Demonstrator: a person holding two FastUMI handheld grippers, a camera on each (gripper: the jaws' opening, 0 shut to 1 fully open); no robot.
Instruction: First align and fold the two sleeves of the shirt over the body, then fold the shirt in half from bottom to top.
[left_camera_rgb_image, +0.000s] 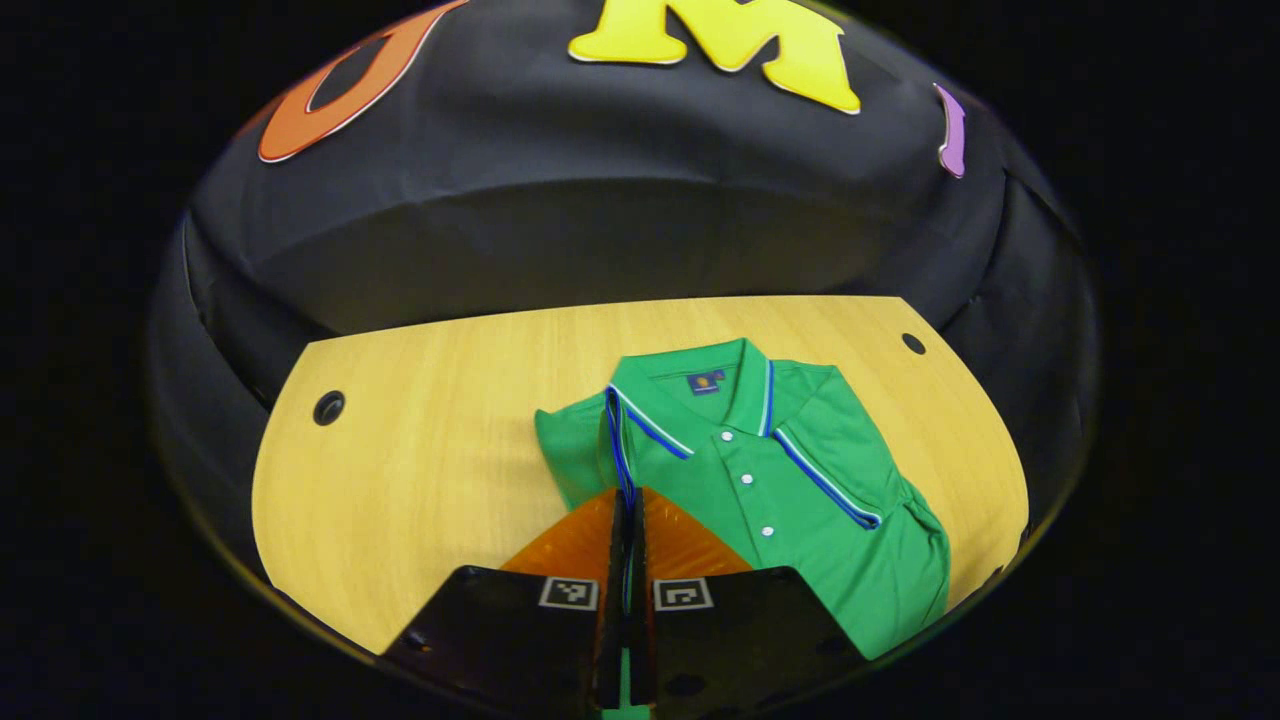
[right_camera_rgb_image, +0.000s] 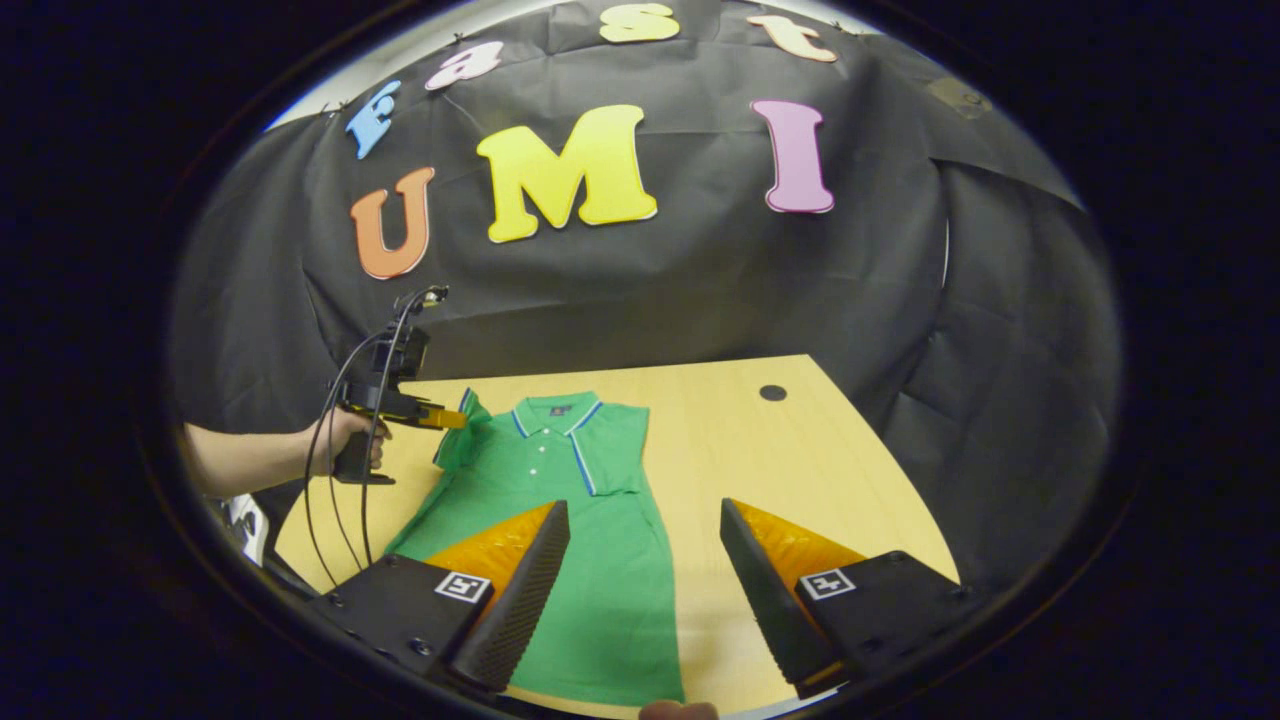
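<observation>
On the pale wooden table (right_camera_rgb_image: 800, 450) lies the green short-sleeved polo shirt with blue-and-white trim (right_camera_rgb_image: 590, 560), collar toward the black cloth wall (right_camera_rgb_image: 700, 280) and buttons facing up. Through the right gripper view we see our right tongs (right_camera_rgb_image: 645, 585) spread wide apart, gripping nothing, hovering over the lower part of the shirt: the left-hand finger (right_camera_rgb_image: 520, 590) sits above the green body, while the other finger is over bare wood just beside the shirt's straight edge. On that same side of the picture, the sleeve (right_camera_rgb_image: 610, 450) is already folded in over the body, its striped cuff lying near the button placket. Farther off in this view we see our left tongs (right_camera_rgb_image: 445, 418), held by a hand (right_camera_rgb_image: 345, 440) with cables trailing down, at the shirt's other sleeve (right_camera_rgb_image: 462, 440), which is raised off the table near the collar. From the left gripper view, our left tongs (left_camera_rgb_image: 628, 505) are clenched, both fingers pressed together on the trimmed edge of that sleeve (left_camera_rgb_image: 575, 450), with the blue stripe running up out of the closed tips. Beyond them the collar (left_camera_rgb_image: 700, 385) and the buttoned front spread away to the right in the picture, and the folded sleeve's striped cuff (left_camera_rgb_image: 830, 485) lies across the chest. A dark round hole (left_camera_rgb_image: 328, 407) marks the table to the left in this picture, well apart from the shirt, and another (left_camera_rgb_image: 913, 343) sits near the far right corner.
</observation>
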